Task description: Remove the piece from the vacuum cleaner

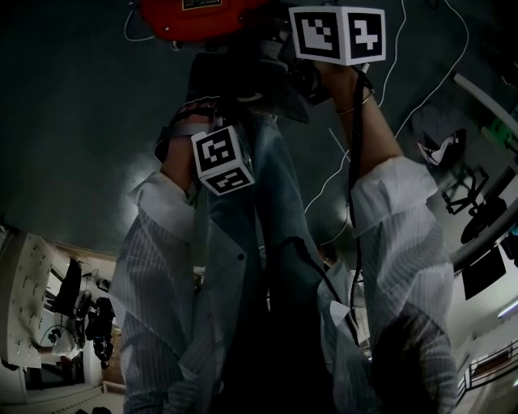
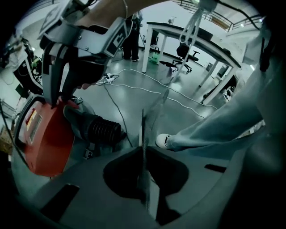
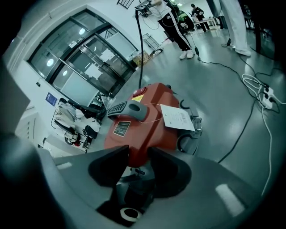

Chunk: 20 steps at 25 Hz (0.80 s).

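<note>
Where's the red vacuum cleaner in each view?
Head view: red vacuum cleaner at the top edge, left of centre.
Left gripper view: left side, below the middle.
Right gripper view: centre of the picture.
Shared landmark: white cable on the grey floor.

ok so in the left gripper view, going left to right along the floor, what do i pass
red vacuum cleaner → black ribbed hose → white shoe → person's trouser leg
</note>
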### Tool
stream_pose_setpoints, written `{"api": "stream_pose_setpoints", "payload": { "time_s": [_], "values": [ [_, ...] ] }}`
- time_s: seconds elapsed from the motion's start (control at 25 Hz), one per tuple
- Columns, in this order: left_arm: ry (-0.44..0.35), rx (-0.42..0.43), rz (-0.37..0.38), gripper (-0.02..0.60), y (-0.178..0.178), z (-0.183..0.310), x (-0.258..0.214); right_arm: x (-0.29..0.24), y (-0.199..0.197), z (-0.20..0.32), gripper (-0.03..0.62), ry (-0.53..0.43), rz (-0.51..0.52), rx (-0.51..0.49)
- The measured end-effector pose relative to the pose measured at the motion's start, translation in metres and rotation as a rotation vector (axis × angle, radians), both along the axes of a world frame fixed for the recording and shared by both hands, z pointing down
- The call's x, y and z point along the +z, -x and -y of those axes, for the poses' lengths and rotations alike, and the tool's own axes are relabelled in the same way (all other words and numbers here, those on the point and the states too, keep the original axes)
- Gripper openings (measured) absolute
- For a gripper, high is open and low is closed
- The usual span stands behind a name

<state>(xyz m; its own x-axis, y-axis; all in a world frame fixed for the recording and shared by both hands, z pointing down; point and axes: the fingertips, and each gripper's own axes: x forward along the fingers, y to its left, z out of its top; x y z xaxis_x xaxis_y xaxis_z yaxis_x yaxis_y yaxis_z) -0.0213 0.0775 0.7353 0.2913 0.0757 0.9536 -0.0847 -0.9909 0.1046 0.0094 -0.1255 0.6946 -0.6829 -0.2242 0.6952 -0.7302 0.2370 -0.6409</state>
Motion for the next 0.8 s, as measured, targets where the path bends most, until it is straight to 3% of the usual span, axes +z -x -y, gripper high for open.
{"api": "stream_pose_setpoints", "payload": {
  "time_s": [0.12, 0.24, 0.36, 0.52, 0.64, 0.8],
  "values": [
    [0.005, -0.049, -0.010, 0.028, 0.000, 0.007, -0.007, -0.005, 0.000, -0.002, 0.133, -0.028, 0.012, 0.001],
    [0.051, -0.173, -0.057, 0.028, 0.003, 0.018, -0.031, -0.028, 0.002, -0.009, 0.038, -0.076, 0.039, -0.013],
    [0.046, -0.275, -0.111, 0.028, 0.010, 0.030, -0.076, -0.082, -0.004, -0.015, 0.003, -0.193, 0.047, -0.016],
    [-0.028, -0.325, -0.187, 0.028, 0.013, 0.046, -0.178, -0.207, -0.027, -0.023, 0.002, -0.418, 0.002, -0.002],
    [-0.095, -0.355, -0.200, 0.028, 0.015, 0.041, -0.280, -0.327, -0.046, -0.049, 0.002, -0.568, -0.065, 0.029],
    [-0.239, -0.406, -0.250, 0.028, 0.017, 0.058, -0.408, -0.485, -0.059, -0.066, 0.002, -0.777, -0.071, 0.126]
  ]
}}
